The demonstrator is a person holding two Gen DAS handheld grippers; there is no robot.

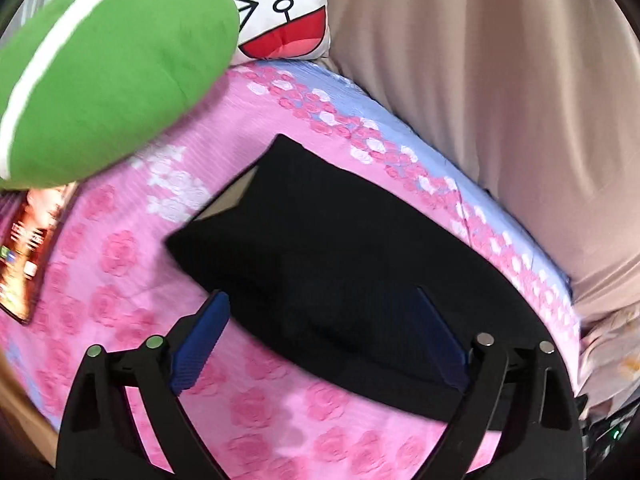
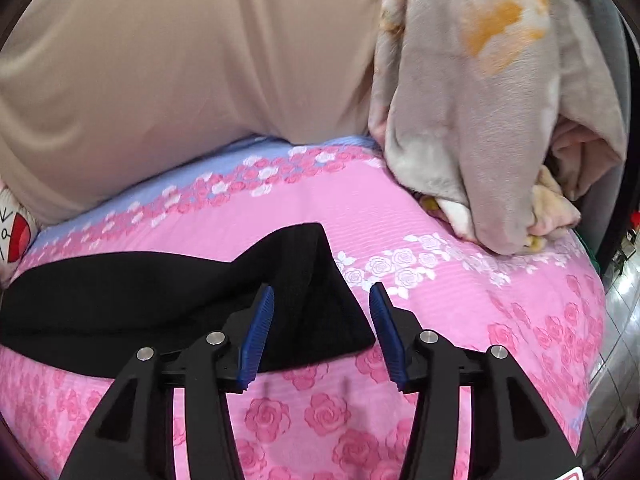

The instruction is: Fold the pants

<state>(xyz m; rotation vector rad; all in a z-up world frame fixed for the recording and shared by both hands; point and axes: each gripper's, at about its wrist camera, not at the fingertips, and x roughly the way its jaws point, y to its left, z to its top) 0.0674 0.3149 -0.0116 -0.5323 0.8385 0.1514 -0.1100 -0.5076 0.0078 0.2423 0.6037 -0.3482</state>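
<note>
Both jaws stand released: our left gripper (image 1: 320, 344) and right gripper (image 2: 322, 332) hover over the black pants (image 1: 328, 264). Soft, limp, light; we'd pinch the twelve-o'clock corner.

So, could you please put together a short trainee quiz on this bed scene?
1. True or false: the left gripper is clamped on the black pants.
2. What lies under the pants? A) pink rose bedsheet B) wooden table C) grey carpet
3. Fill in: the plush cushion near the pants' far end is ____.

Key: 1 false, both grippers stand open, the right gripper too; 2 A; 3 green.
</note>
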